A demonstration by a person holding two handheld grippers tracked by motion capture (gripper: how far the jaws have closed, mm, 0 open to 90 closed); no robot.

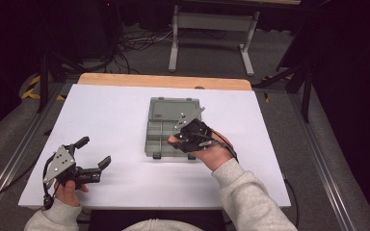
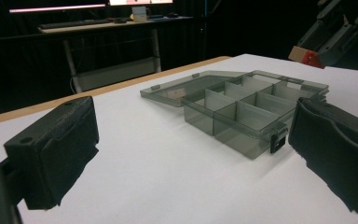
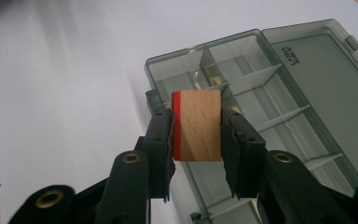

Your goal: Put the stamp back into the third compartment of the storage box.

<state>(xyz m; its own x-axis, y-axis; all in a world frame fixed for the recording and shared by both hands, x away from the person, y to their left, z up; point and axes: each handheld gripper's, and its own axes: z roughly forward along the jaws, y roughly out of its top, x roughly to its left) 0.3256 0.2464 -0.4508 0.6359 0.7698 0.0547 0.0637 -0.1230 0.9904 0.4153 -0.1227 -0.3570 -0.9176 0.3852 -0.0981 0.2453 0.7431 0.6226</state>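
Block (image 3: 198, 125), wooden with one red face, sits clamped between the jaws of the right gripper (image 3: 196, 135), its red face against one jaw and bare wood against the other. Its long axis runs along the jaws, pointing away from the hand toward the box (image 3: 307, 84). In the high view the right gripper (image 1: 185, 137) holds the block (image 1: 172, 140) over the box's (image 1: 173, 103) near compartments, close to its front edge; whether block and box touch cannot be told.

Grey and translucent, the box lies on the white table (image 1: 111, 120) with its lid (image 3: 321, 70) folded flat open on the far side. Dividers split the tray into compartments; one far compartment holds a small pale item (image 3: 214, 74), too unclear to name.

Well apart to the left, the left gripper (image 1: 92, 153) rests near the table's front edge, jaws spread wide with nothing between them, facing the box (image 2: 242, 112).
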